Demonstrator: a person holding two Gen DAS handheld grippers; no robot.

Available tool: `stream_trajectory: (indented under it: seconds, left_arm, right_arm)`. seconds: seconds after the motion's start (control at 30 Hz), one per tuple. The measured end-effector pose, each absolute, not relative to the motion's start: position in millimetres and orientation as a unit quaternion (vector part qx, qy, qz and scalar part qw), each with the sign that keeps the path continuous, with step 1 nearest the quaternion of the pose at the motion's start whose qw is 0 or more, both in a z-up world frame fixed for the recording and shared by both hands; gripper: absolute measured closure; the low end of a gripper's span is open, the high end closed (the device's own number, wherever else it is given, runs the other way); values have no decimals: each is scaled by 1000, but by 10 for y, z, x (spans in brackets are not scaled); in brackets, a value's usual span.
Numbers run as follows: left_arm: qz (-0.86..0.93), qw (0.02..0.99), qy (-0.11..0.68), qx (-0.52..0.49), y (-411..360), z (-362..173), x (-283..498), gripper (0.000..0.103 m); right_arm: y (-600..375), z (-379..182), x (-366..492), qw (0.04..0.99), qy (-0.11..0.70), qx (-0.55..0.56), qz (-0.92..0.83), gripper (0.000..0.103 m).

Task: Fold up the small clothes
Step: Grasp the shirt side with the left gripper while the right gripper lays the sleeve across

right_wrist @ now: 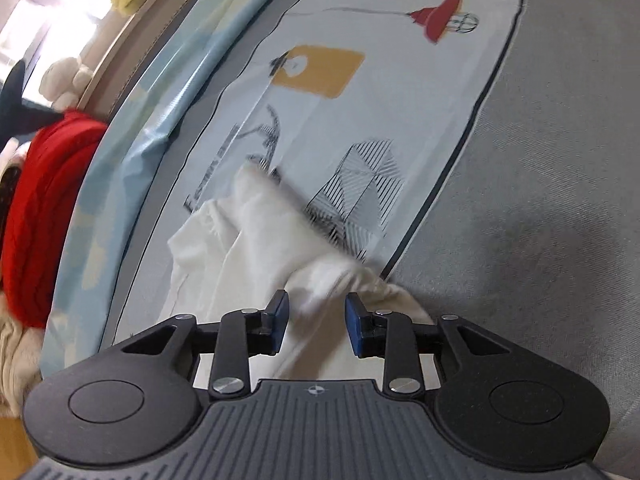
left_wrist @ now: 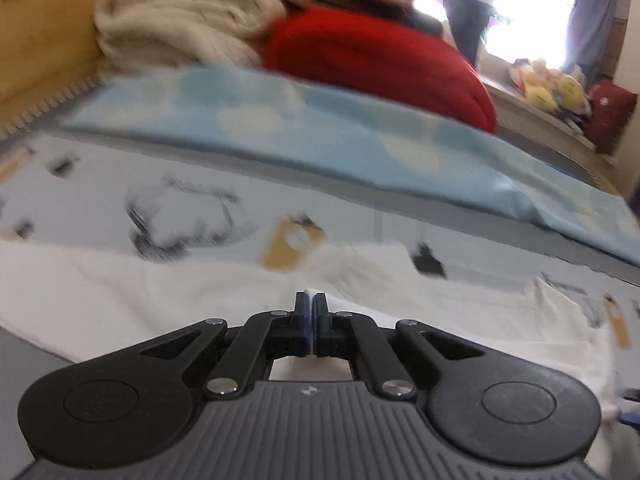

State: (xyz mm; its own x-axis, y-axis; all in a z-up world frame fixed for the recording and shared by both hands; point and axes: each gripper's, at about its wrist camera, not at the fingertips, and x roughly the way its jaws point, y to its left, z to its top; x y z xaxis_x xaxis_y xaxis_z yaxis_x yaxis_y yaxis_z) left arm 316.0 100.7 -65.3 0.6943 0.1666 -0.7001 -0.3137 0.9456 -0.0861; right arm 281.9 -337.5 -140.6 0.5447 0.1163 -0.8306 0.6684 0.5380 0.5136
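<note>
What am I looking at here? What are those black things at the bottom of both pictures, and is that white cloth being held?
No robot: a person holds one hand tool in each hand, with a camera looking along its fingers. In the left-hand picture the left tongs are shut; a sliver of white shows at their tips, probably the white garment, though blur hides the grip. In the right-hand picture the right tongs stand open around a bunched part of that garment, not pinching it. It lies on a printed sheet. Behind sit a red blanket and cream bedding.
</note>
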Motion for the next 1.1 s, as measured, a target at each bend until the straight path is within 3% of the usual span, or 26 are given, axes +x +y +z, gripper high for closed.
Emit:
stream_trajectory:
  seconds: [0.13, 0.23, 0.33, 0.47, 0.57, 0.7, 0.73, 0.8, 1.0, 1.1]
  left_arm:
    - [142, 866, 455, -151, 1158, -955, 3223, 96]
    - [146, 856, 468, -163, 1199, -1003, 3215, 92]
    - [142, 861, 461, -163, 1187, -971, 3204, 88]
    - [141, 853, 473, -172, 1199, -1024, 3267, 87]
    - [144, 845, 476, -197, 1277, -1027, 3266, 83]
    - [144, 832, 477, -243, 1392, -1088, 3249, 80]
    - [142, 829, 476, -257, 1419, -1111, 3252, 78]
    - [138, 824, 471, -282, 1458, -1149, 3267, 67]
    - [132, 797, 493, -323, 1444, -1305, 3302, 66]
    - [139, 800, 503, -296, 1364, -1316, 3318, 66]
  right_arm:
    - [-3418, -1445, 2789, 757, 429, 451, -200, 71]
    - [-3419, -1563, 2794, 744, 447, 458, -192, 94]
    - [-3388, -1555, 2748, 739, 454, 452, -208, 95]
    - [-3258, -1454, 2740, 748, 445, 450, -199, 89]
    - [-3161, -1555, 2785, 735, 465, 459, -181, 69]
    - [-3150, -1729, 2807, 712, 480, 477, -186, 69]
    - [-3168, -1737, 2817, 713, 476, 480, -186, 73]
    - [-3209, -1702, 2834, 720, 463, 484, -184, 98]
    - [-3402, -1358, 2730, 768, 385, 458, -231, 100]
    - [-3457, -1483, 2758, 750, 415, 454, -243, 99]
